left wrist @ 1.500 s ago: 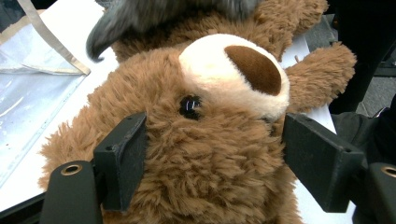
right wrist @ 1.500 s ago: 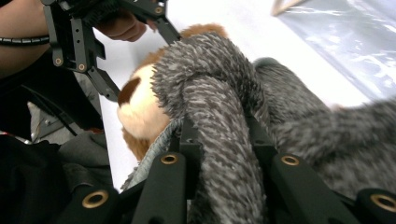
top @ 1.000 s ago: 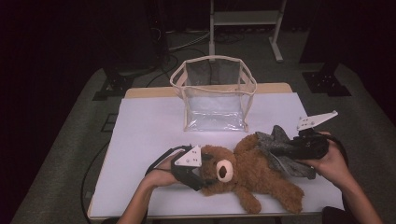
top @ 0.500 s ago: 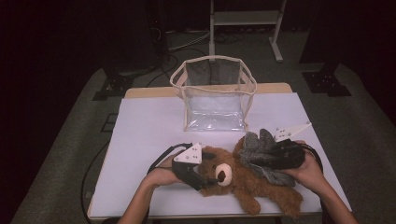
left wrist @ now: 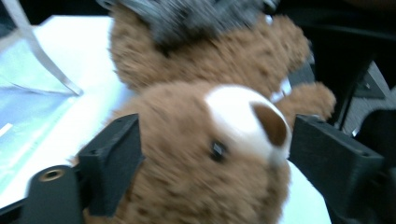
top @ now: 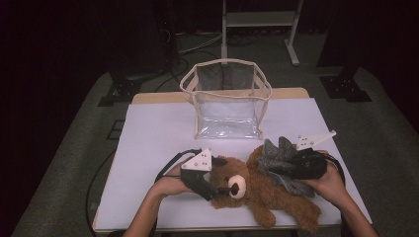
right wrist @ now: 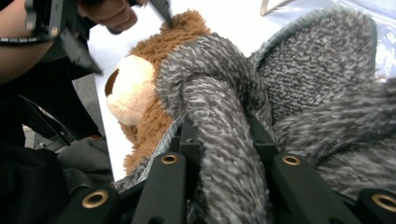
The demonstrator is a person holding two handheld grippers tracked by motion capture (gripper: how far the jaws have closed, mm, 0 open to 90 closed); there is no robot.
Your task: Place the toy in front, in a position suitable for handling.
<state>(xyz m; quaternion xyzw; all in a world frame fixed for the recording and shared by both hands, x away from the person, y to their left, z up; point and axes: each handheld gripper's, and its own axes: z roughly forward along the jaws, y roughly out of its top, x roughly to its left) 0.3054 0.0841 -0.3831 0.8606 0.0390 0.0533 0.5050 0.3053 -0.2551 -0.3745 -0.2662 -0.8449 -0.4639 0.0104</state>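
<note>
High view: the brown teddy bear (top: 267, 190) lies on the white table (top: 158, 128), its head between the left gripper (top: 213, 186)'s just-widening jaws, while the right gripper (top: 286, 165) pinches its soft grey fleece garment (top: 279, 155) (light, floppy, best gripped by a bunched fold).

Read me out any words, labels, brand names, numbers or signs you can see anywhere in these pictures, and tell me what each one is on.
None: no readable text stands anywhere in these views.
The brown teddy bear, the grey fuzzy garment and the clear bag show no print.
A small white tab beside the bear in the left gripper view could be a sewn tag, but it is too blurred to read.
</note>
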